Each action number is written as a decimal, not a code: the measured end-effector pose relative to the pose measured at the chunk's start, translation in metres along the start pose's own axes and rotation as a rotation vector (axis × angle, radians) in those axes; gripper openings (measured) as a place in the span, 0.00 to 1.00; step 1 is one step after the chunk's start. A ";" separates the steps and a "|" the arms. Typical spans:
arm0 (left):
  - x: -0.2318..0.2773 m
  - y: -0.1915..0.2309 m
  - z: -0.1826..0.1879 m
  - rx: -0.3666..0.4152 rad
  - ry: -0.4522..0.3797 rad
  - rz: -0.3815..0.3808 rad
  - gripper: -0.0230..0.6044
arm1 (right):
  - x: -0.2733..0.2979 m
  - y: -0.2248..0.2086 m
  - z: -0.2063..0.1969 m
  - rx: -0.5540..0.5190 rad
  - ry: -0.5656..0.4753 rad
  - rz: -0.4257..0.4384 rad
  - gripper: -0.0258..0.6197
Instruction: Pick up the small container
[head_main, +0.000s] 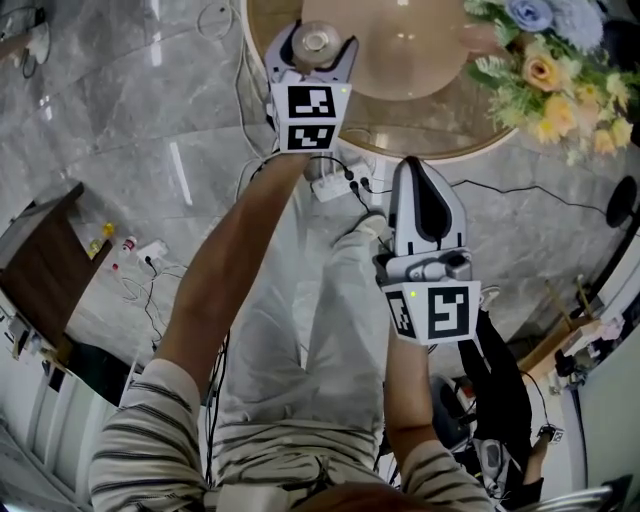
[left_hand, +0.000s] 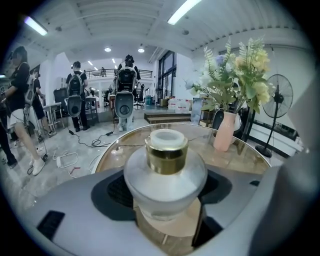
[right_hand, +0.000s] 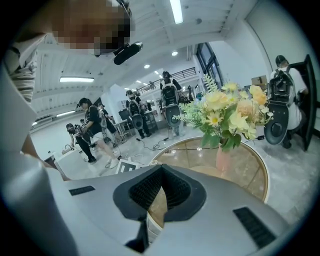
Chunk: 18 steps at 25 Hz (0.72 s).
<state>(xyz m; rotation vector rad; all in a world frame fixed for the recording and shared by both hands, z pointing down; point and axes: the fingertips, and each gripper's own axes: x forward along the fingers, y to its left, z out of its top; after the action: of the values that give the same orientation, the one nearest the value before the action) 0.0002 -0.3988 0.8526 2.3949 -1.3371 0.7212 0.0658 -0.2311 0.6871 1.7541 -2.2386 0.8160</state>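
Where the left claw (head_main: 316, 47) reaches over the near edge of the round worktop (head_main: 445, 128), the small container (left_hand: 165, 172) sits between its two jaws. Item: a squat frosted glass jar with a gold collar (left_hand: 166, 155) and a pale cap. Both dark pads press on its rounded sides, so the claw is clenched on it. A pale round mat (head_main: 400, 55) lies beneath the jar; whether the base touches it cannot be told. Right claw (right_hand: 161, 175): held closer to the person, near the worktop's rim, with its jaws clenched tip to tip and nothing between them. Flowers (head_main: 560, 80), yellow and white, in a pink vase (left_hand: 223, 131), stand on the worktop well apart from the jar. A power strip (head_main: 335, 185) with cables lies on the grey marble floor (head_main: 150, 130).
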 end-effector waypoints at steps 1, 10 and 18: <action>-0.003 -0.002 0.003 -0.007 -0.001 -0.004 0.57 | -0.002 0.000 0.003 -0.001 -0.004 -0.002 0.04; -0.046 -0.018 0.046 -0.014 -0.030 -0.026 0.57 | -0.028 0.003 0.039 -0.015 -0.055 -0.029 0.04; -0.114 -0.029 0.096 -0.016 -0.061 0.000 0.57 | -0.076 0.016 0.077 -0.039 -0.094 -0.019 0.04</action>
<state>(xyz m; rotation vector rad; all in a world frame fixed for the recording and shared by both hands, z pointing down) 0.0019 -0.3505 0.7083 2.4226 -1.3610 0.6401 0.0864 -0.2052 0.5827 1.8289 -2.2769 0.6944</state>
